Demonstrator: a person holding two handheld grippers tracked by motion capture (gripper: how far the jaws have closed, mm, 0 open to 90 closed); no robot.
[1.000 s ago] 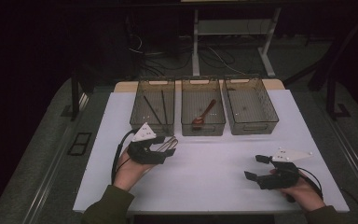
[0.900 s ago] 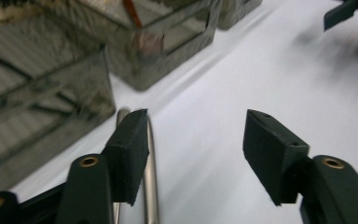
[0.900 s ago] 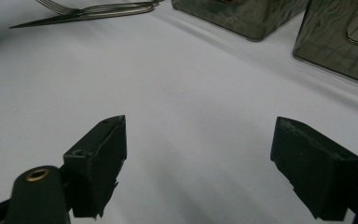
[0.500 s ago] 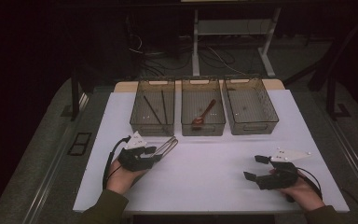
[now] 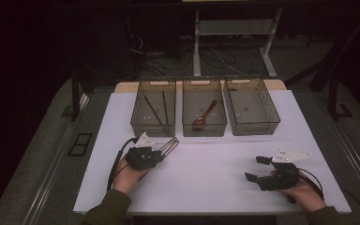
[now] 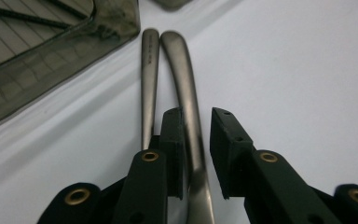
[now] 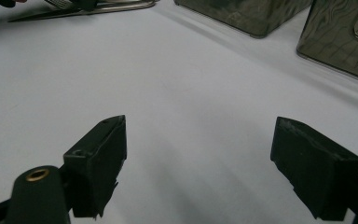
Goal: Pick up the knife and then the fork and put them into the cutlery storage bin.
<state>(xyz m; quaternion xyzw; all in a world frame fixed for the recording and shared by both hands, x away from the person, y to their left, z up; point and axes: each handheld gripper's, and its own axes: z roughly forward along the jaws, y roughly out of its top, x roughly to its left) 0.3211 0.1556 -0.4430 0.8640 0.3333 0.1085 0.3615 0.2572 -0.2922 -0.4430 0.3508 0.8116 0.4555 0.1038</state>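
Observation:
Two grey metal cutlery pieces (image 5: 168, 144) lie side by side on the white table (image 5: 206, 187), in front of the left bin. My left gripper (image 5: 161, 152) rests low over their handles. In the left gripper view its jaws (image 6: 196, 154) have just been closing around the right-hand handle (image 6: 186, 79). The left pad touches that handle and a thin gap shows at the right pad. The other handle (image 6: 149, 79) lies outside the left jaw. My right gripper (image 5: 256, 168) sits on the table at the right, jaws (image 7: 198, 172) wide open with nothing between them.
Three clear bins stand in a row at the back. The left bin (image 5: 137, 117) holds black chopsticks (image 5: 152, 110), the middle bin (image 5: 185, 117) a brown spoon (image 5: 205, 112), and the right bin (image 5: 272, 112) looks bare. Beyond the table are dark floor and cables.
My left gripper has sunk onto the table and slid slightly toward the person, and its jaws have narrowed around a cutlery handle. The right gripper has kept still.

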